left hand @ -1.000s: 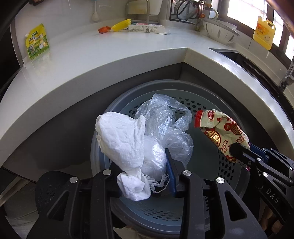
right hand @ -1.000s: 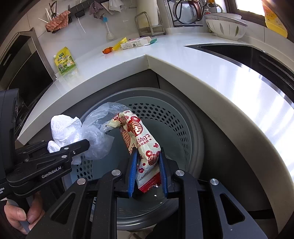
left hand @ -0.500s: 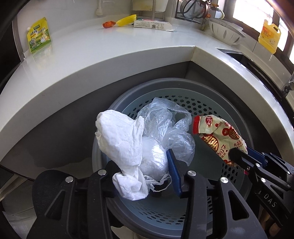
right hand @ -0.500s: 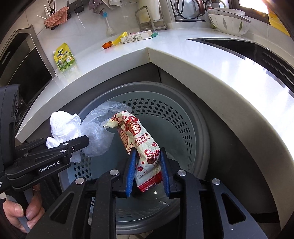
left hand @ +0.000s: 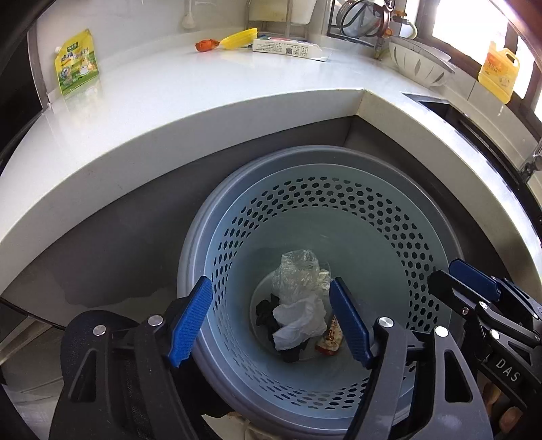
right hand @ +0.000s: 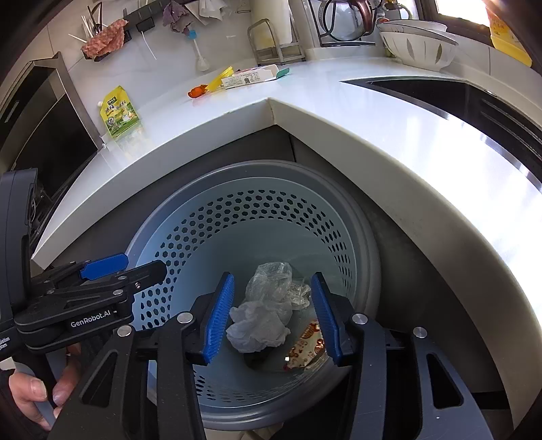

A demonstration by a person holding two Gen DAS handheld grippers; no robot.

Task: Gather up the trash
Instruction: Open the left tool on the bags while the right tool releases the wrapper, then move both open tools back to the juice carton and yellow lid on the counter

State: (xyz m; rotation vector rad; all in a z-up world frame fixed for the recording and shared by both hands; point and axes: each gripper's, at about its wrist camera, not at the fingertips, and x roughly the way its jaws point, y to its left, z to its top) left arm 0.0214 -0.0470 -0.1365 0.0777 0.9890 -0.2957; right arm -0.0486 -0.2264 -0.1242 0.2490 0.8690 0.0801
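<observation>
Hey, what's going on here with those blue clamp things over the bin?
A person is tidying kitchen trash with two hand-held tongs. Both the left tongs and the right tongs hang open and empty above a round pale-blue perforated plastic wastebasket that stands below the white countertop. At the bottom of the basket lie a crumpled white paper tissue, a clear crinkled plastic bag and a red-and-cream printed snack wrapper. A green-yellow pouch sits on the counter.

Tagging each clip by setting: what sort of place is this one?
Most likely a home kitchen: an L-shaped white countertop with a sink, a colander and a kettle by the window, and a perforated waste basket on the floor below.
</observation>
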